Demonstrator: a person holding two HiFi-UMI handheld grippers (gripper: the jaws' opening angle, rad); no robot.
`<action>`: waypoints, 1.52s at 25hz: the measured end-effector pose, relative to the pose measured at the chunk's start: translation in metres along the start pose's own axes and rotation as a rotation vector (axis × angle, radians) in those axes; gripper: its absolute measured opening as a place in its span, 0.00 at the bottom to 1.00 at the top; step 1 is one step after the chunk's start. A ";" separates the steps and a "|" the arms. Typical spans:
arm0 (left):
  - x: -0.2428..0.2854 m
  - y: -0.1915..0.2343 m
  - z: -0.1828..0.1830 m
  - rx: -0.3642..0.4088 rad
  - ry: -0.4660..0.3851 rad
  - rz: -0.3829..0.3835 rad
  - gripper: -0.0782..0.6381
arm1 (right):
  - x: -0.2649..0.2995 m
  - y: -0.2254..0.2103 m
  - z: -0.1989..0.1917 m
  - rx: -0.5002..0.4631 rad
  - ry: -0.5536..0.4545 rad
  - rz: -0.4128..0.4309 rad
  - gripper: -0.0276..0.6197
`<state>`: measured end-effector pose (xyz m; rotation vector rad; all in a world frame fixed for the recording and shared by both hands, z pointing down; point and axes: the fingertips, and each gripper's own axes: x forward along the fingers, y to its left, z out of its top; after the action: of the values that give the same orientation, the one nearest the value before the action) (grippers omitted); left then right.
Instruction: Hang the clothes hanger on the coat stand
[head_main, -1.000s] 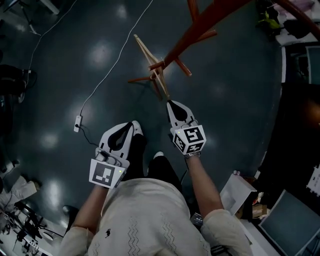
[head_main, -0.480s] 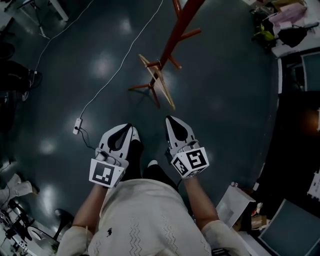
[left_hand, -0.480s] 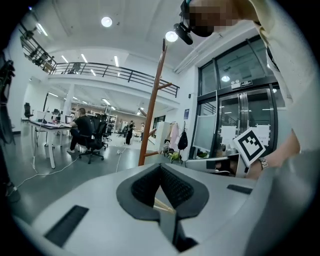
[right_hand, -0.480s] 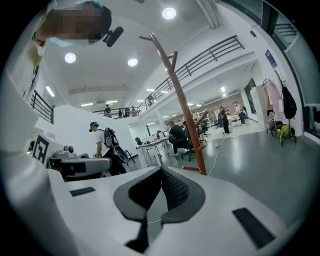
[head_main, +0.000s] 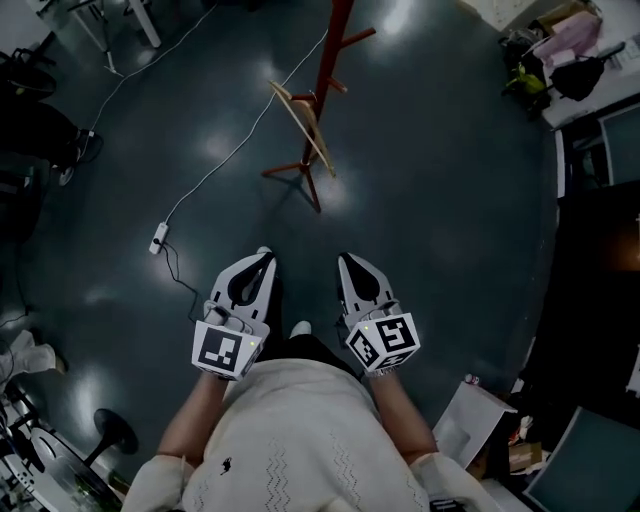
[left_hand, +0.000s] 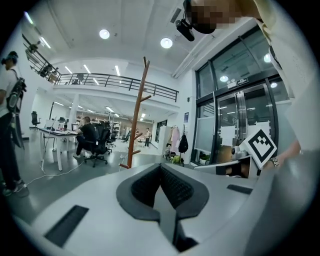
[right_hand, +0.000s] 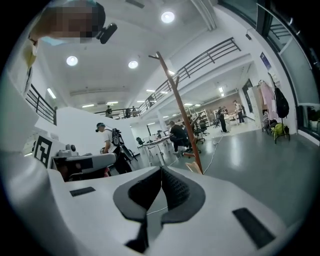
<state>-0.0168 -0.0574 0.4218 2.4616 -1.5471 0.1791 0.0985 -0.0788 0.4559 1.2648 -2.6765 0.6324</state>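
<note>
Head view first: the coat stand (head_main: 336, 60) rises at twelve o'clock, and the clothes hanger (head_main: 304, 122) is on it. It is pale wood, tilted, and hangs off the stand's eleven o'clock side. From up here I can't tell whether the hook is seated all the way. The left gripper (head_main: 262, 256) and right gripper (head_main: 349, 262) sit low at six o'clock, near the body and well apart from the stand.

Left gripper view: the jaws are pressed together, pad against pad, with nothing between them. The stand shows at eleven o'clock beyond the tips.

Right gripper view: the same, closed tip to tip and empty. The pole leans up toward one o'clock, with a pale sliver of the hanger beside its lower end.

My read is that the hanging looks done. To finish it well I'd confirm the hook is fully over. If it needs re-seating, I'd take the hanger close to the hook and lift rather than push, so the stand doesn't rock.

Containers: there is only a pale box (head_main: 462, 415) at four o'clock, and I can't tell what is in it.
</note>
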 end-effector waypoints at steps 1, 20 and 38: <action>-0.011 -0.012 0.000 0.010 -0.006 0.003 0.13 | -0.017 0.004 -0.001 -0.006 -0.008 -0.002 0.07; -0.148 -0.120 0.010 0.078 -0.163 0.008 0.13 | -0.188 0.081 -0.021 -0.018 -0.074 -0.027 0.07; -0.183 -0.109 0.002 0.057 -0.122 0.079 0.13 | -0.171 0.127 -0.014 -0.046 -0.073 0.048 0.07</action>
<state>0.0016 0.1474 0.3655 2.4985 -1.7134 0.0881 0.1109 0.1208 0.3808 1.2382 -2.7709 0.5375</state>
